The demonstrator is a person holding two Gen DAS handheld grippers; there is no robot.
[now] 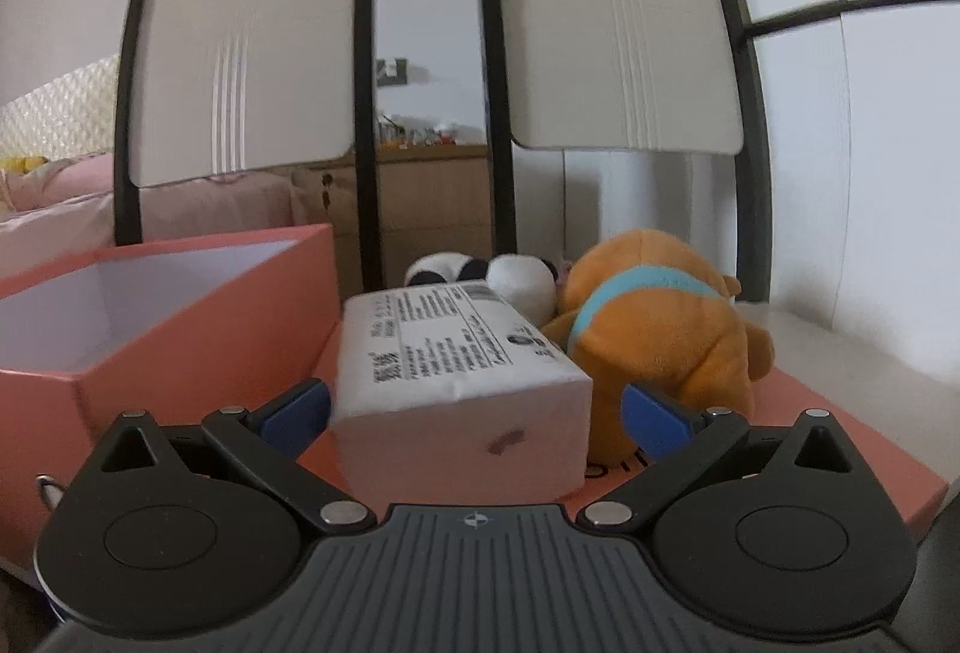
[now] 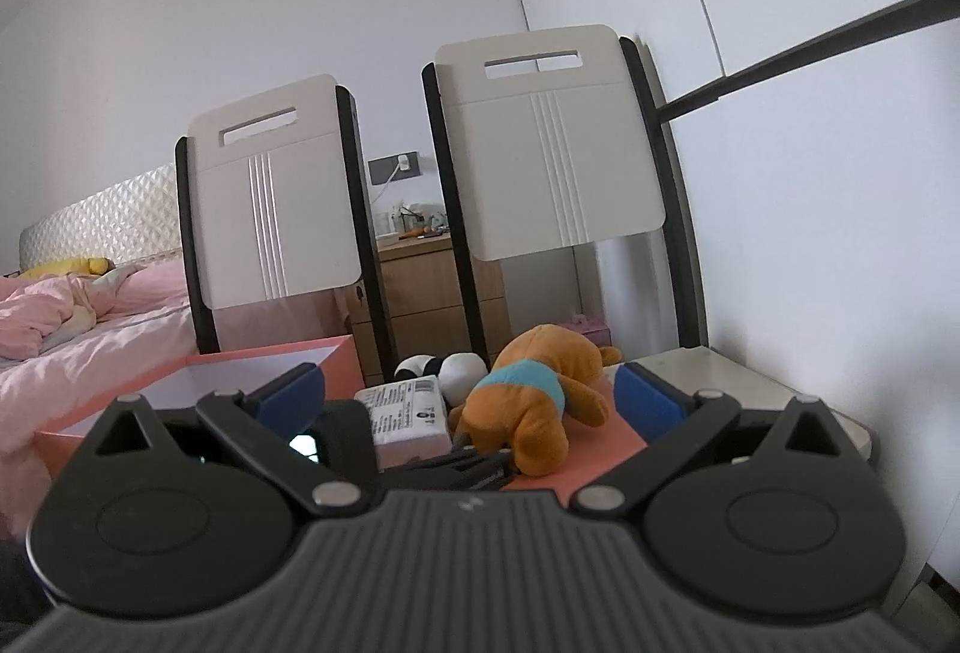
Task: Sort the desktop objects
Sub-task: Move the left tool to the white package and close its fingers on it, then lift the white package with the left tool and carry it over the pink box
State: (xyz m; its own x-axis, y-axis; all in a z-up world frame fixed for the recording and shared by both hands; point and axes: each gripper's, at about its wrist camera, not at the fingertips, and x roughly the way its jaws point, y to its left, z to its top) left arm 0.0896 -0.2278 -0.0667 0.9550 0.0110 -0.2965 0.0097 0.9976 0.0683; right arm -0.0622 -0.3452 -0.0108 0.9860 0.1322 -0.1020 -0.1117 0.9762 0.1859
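- Pink box (image 1: pixel 180 347), lid off, white inside and empty as far as visible; it stands at the left edge of the tabletop (image 1: pixel 870 347). Judged to be the receptacle for sorting, set open for drop-in.
- Pink flat sheet (image 1: pixel 840 449), likely the box lid, lies beside the box and carries the loose items.
- Orange plush dog (image 1: pixel 660 335) with teal collar lies face down on the lid, toward the tabletop's right edge, touching the carton.
- White carton (image 1: pixel 462 383) with printed label sits between box and dog. Label text too blurred to read; no brand made out.
- Panda plush (image 1: pixel 516 278) lies behind the carton, partly hidden.
- Left claw (image 1: pixel 474 410): spread wide, blue pads flanking the carton's near end, not touching. Judged lined up for a grasp.
- Right claw (image 2: pixel 468 401): spread, empty, held back and higher.
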